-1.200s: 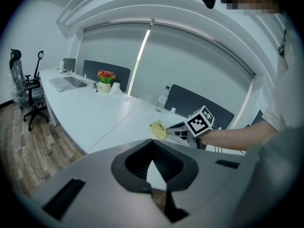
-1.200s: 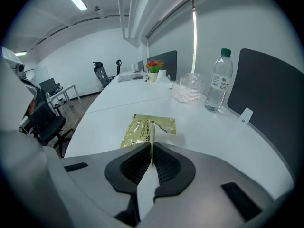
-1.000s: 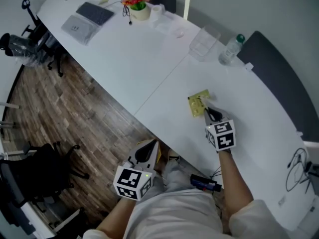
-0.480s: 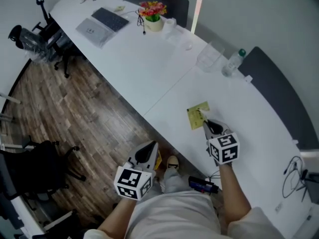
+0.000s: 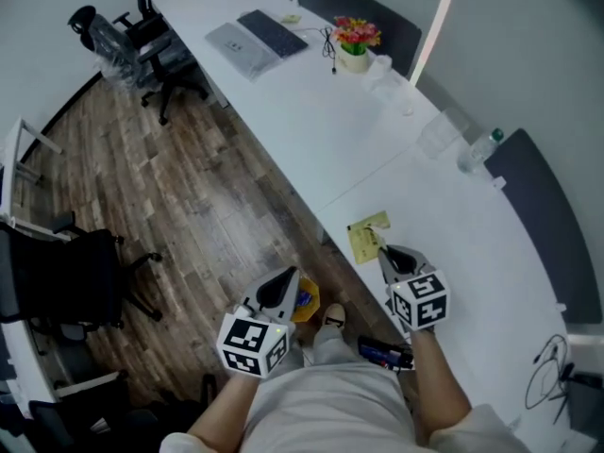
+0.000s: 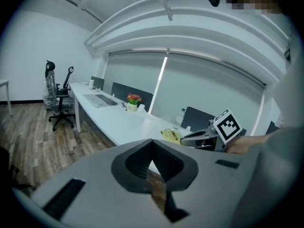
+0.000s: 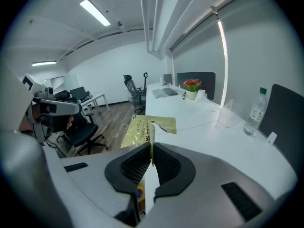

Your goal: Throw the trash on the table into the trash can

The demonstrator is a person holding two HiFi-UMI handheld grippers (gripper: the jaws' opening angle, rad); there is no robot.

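"Right gripper view: right gripper (image 7: 152, 161) with jaws all but together, pinching a flat yellow foil packet (image 7: 142, 129) with a torn corner by its lower edge. Packet over the near edge of the long white table (image 7: 213, 132), seemingly clear of it. Biggest risk?"

"Probably a slip. Only a thin strip of foil between the jaws; could slide out on a fast swing and flutter to the wooden floor (image 5: 189, 206). Could also miss at release: no bin plainly in sight, just an orange-and-blue thing (image 5: 306, 302) down on the floor beside the left gripper (image 5: 286, 276), impossible to identify."

"Left jaws?"

"Closed together, nothing between them. Not placed to catch a falling packet."

"Counts?"

"One yellow packet, the only trash visible. Two grippers. Elsewhere on the table, among other things: one clear plastic bottle with a green cap (image 5: 477, 149), one pot of red and yellow flowers (image 5: 355, 47), one grey laptop (image 5: 233, 43), one dark keyboard (image 5: 272, 32). Small items at the far end too tiny to tell."
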